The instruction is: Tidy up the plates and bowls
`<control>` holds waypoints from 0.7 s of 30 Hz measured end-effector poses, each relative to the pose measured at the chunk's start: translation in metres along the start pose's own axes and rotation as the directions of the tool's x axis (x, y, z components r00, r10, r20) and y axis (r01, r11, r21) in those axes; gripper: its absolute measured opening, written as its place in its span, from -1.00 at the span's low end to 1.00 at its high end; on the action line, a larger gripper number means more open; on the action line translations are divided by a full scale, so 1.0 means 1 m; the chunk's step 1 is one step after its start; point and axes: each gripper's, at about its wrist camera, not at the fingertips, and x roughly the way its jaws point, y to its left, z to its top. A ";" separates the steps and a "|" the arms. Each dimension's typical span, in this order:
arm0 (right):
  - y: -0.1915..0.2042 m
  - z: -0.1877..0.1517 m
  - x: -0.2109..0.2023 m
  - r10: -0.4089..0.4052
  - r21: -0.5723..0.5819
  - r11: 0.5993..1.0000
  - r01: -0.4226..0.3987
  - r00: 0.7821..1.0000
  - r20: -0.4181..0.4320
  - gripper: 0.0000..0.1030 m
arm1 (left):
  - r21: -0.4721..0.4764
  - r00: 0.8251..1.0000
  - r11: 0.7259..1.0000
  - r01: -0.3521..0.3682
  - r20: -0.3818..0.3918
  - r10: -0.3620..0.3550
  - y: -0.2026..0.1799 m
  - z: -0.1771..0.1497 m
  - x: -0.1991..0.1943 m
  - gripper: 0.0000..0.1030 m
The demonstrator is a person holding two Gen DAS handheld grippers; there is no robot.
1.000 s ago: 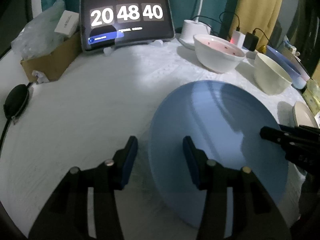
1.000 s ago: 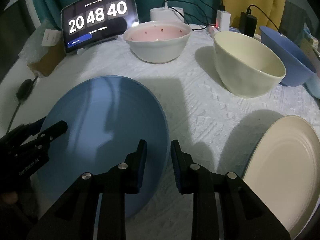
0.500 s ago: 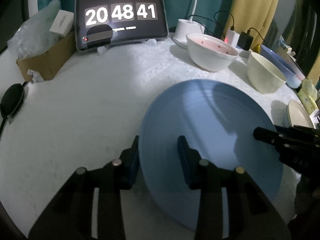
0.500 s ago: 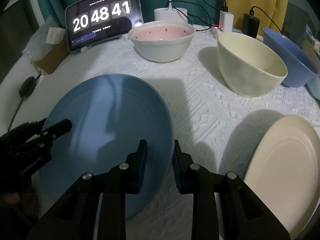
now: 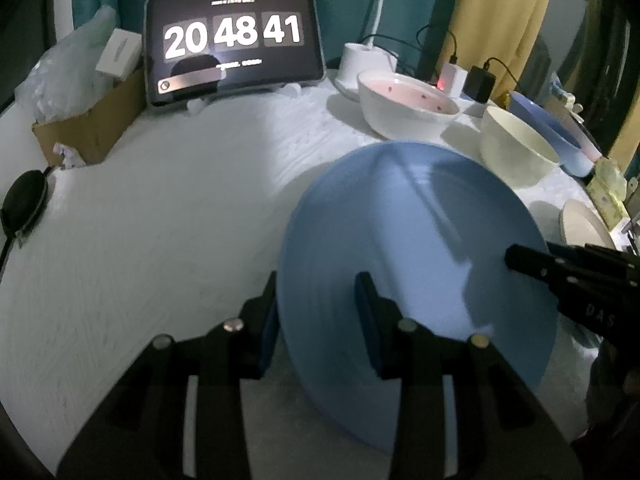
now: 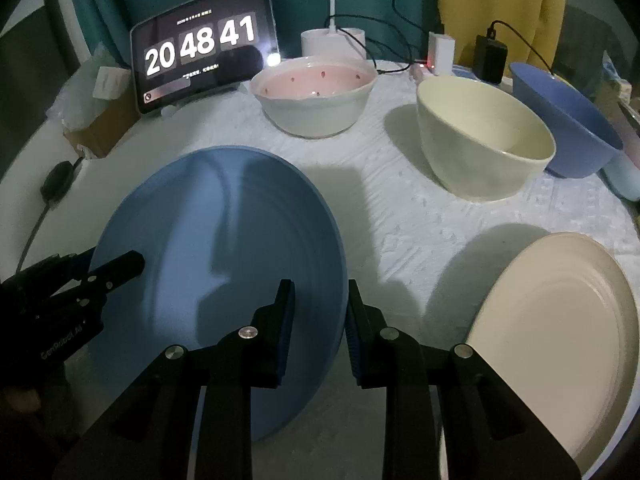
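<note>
A large blue plate (image 5: 420, 248) is held between both grippers, lifted and tilted above the white cloth. My left gripper (image 5: 316, 312) straddles its left rim, one finger under and one on top. My right gripper (image 6: 320, 316) straddles the opposite rim (image 6: 336, 264) the same way. The blue plate also shows in the right wrist view (image 6: 216, 260). A cream plate (image 6: 560, 332) lies at the right. A pink-lined white bowl (image 6: 316, 96), a cream bowl (image 6: 484, 136) and a blue bowl (image 6: 568, 120) stand at the back.
A tablet clock (image 5: 232, 52) stands at the back left beside a cardboard box (image 5: 88, 120) with plastic bags. A lamp base (image 5: 364, 64), chargers and cables (image 6: 488, 56) line the back edge. A black round object (image 5: 24, 200) lies at the far left.
My left gripper has slid onto the blue plate's rim and narrowed around it. The plate has risen and tilted slightly. The right gripper keeps its place on the other rim.
</note>
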 end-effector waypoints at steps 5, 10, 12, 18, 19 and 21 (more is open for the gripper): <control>-0.005 0.001 -0.008 -0.005 0.004 1.000 0.005 1.000 0.018 -0.49 | 0.007 1.000 1.000 0.006 0.010 -0.006 -0.004 0.001 -0.005 -0.28; -0.007 0.000 -0.017 -0.009 0.004 1.000 0.009 0.999 0.031 -0.49 | 0.008 1.000 1.000 0.007 0.025 -0.007 -0.010 0.001 -0.012 -0.28; -0.009 0.000 -0.022 -0.009 0.004 1.000 0.009 0.999 0.039 -0.49 | 0.011 0.999 1.000 0.008 0.032 -0.008 -0.012 0.001 -0.015 -0.28; -0.014 -0.001 -0.034 -0.010 0.016 1.000 0.009 0.998 0.062 -0.49 | 0.025 0.999 1.000 0.011 0.046 -0.013 -0.022 0.002 -0.021 -0.28; -0.015 -0.001 -0.035 -0.010 0.018 1.000 0.009 0.998 0.065 -0.49 | 0.028 0.999 1.000 0.011 0.049 -0.013 -0.024 0.003 -0.022 -0.28; -0.018 -0.002 -0.040 -0.010 0.024 1.000 0.009 0.997 0.073 -0.49 | 0.033 0.998 0.999 0.014 0.054 -0.016 -0.027 0.004 -0.024 -0.28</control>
